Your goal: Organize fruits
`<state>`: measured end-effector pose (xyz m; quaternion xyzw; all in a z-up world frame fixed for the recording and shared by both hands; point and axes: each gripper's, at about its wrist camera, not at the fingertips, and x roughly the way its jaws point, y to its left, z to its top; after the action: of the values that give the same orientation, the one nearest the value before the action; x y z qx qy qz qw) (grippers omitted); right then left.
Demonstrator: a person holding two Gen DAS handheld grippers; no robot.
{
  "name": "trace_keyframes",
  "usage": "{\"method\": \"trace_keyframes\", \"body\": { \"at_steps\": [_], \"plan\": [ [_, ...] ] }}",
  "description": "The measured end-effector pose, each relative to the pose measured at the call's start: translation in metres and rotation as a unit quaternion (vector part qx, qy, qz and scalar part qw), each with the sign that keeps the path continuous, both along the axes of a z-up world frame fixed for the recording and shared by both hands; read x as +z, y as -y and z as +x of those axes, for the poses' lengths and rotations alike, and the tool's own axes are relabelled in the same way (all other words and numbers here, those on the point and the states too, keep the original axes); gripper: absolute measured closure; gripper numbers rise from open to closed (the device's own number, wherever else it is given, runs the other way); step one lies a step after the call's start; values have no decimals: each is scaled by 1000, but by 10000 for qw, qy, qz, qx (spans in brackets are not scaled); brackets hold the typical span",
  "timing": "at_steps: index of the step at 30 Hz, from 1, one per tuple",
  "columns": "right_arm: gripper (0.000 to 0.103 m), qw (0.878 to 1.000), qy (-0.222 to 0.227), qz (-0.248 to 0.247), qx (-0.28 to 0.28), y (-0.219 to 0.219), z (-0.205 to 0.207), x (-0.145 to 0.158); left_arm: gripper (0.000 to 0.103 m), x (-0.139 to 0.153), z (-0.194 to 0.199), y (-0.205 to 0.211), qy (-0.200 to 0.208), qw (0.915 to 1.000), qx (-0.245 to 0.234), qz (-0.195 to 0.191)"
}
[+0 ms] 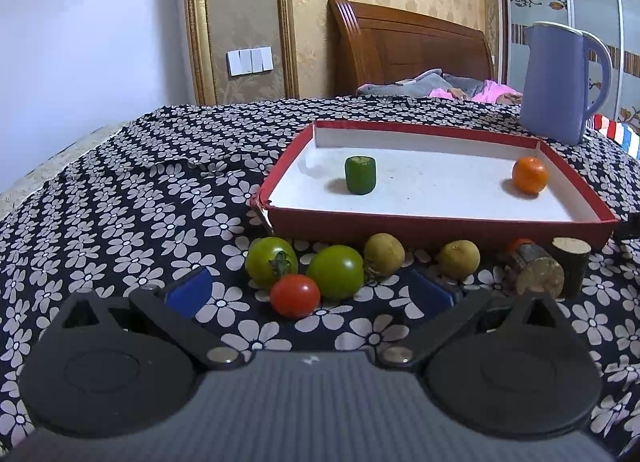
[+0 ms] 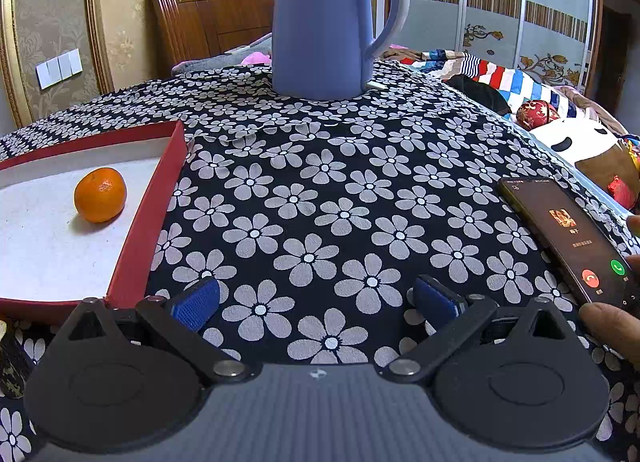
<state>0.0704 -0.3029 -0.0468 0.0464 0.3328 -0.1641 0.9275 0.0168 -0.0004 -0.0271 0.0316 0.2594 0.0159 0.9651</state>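
A red tray (image 1: 436, 227) with a white floor holds a green cucumber piece (image 1: 360, 175) and an orange mandarin (image 1: 529, 175). In front of it lie two green tomatoes (image 1: 270, 267) (image 1: 336, 271), a red tomato (image 1: 295, 296), two yellowish round fruits (image 1: 384, 253) (image 1: 458, 259) and brown stem pieces (image 1: 538, 274). My left gripper (image 1: 312, 292) is open and empty, the red tomato between its blue pads. My right gripper (image 2: 316, 302) is open and empty over bare cloth, right of the tray (image 2: 138, 246) and mandarin (image 2: 100, 194).
A blue electric kettle (image 2: 324, 21) stands behind the tray; it also shows in the left wrist view (image 1: 558, 81). A ringing phone (image 2: 568, 240) held by fingers lies at the right edge. A flowered cloth (image 2: 340, 189) covers the table. A bed lies behind.
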Motion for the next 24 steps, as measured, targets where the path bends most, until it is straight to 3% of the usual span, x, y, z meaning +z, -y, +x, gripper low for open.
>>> {"method": "trace_keyframes", "body": {
  "at_steps": [9,24],
  "plan": [
    [0,10000,1,1,0,0,0,0,0,-2,5,-3,-176,9998,-5,-132],
    [0,10000,2,2,1,0,0,0,0,-5,13,1,-438,9990,-118,9]
  ]
}}
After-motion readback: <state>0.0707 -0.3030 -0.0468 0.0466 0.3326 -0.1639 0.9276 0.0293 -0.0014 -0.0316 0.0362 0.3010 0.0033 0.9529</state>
